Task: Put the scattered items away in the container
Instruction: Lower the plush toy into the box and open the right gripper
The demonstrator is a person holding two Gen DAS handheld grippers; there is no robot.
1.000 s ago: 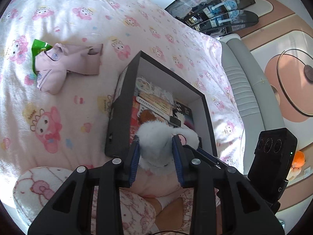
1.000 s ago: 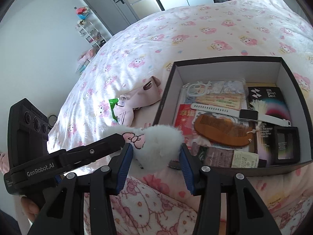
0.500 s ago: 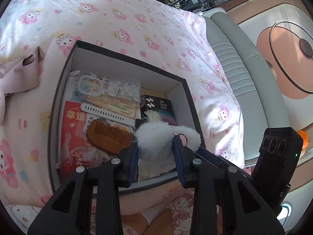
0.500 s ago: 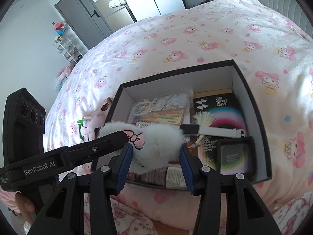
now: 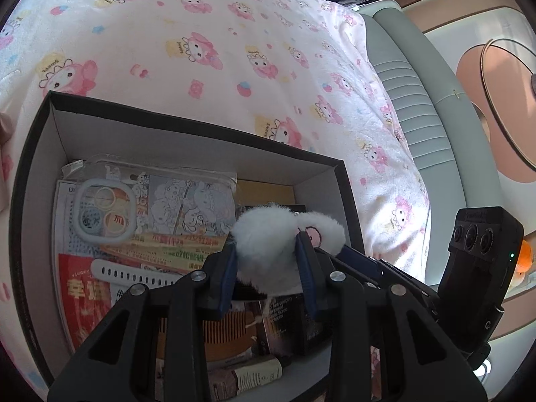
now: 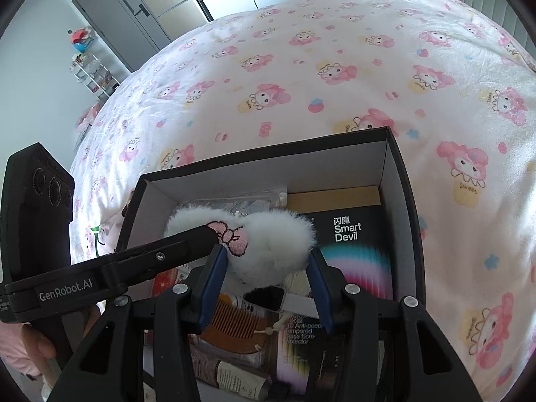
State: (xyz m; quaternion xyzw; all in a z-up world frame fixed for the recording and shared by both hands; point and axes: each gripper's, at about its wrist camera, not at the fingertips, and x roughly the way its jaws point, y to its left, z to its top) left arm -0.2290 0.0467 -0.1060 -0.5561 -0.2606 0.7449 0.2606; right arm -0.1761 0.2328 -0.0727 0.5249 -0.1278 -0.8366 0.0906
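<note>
A white fluffy plush piece [image 5: 264, 234] with a pink embroidered bow [image 6: 231, 238] hangs over the open black box [image 5: 187, 124]. Both grippers are shut on it. My left gripper [image 5: 268, 254] pinches one lobe between its blue pads. My right gripper [image 6: 266, 264] clamps the other, wider lobe of the plush [image 6: 274, 234]. One finger [image 6: 187, 244] of the left gripper crosses in from the left in the right wrist view. Under the plush, the box [image 6: 268, 157] holds a wooden comb [image 6: 234, 321], a white-strapped watch [image 5: 134, 274], a clear phone case [image 5: 107, 214] and a dark "Smart Devil" pack [image 6: 348, 234].
The box sits on a bed with a pink cartoon-print cover [image 5: 201, 50]. A grey padded headboard [image 5: 422, 107] runs along the right in the left wrist view. A pink cloth item [image 6: 100, 231] lies just left of the box. A hand [image 6: 37, 345] holds the left gripper's handle.
Both grippers have carried the plush piece from the box's near outside wall to above its inside. The box now fills the lower part of both views. The grips are unchanged.
</note>
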